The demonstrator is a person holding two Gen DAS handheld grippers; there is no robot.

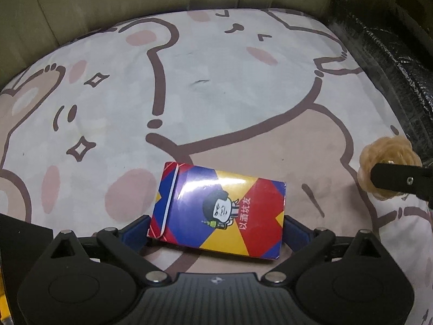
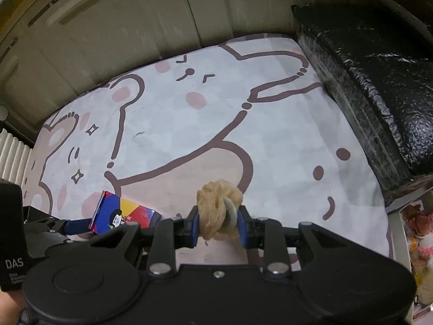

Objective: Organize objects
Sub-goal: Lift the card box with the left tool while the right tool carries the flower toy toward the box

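Observation:
A red, blue and yellow card box (image 1: 216, 211) with a cartoon face is clamped flat between the blue pads of my left gripper (image 1: 216, 228), just above a cartoon-print bedsheet (image 1: 189, 81). The box also shows in the right wrist view (image 2: 121, 214), low on the left. My right gripper (image 2: 219, 223) is shut on a tan mesh scrunchie-like ball (image 2: 216, 211) with a pale green ring in it. That ball shows in the left wrist view (image 1: 387, 162) at the right edge, held by the right gripper's black finger (image 1: 397, 180).
A black textured block (image 2: 379, 81) runs along the right edge of the bed. Beige cabinet fronts (image 2: 108, 27) stand behind the bed. A white radiator-like ribbed panel (image 2: 13, 157) is at left. Plush toys in a box (image 2: 419, 238) sit at the far right.

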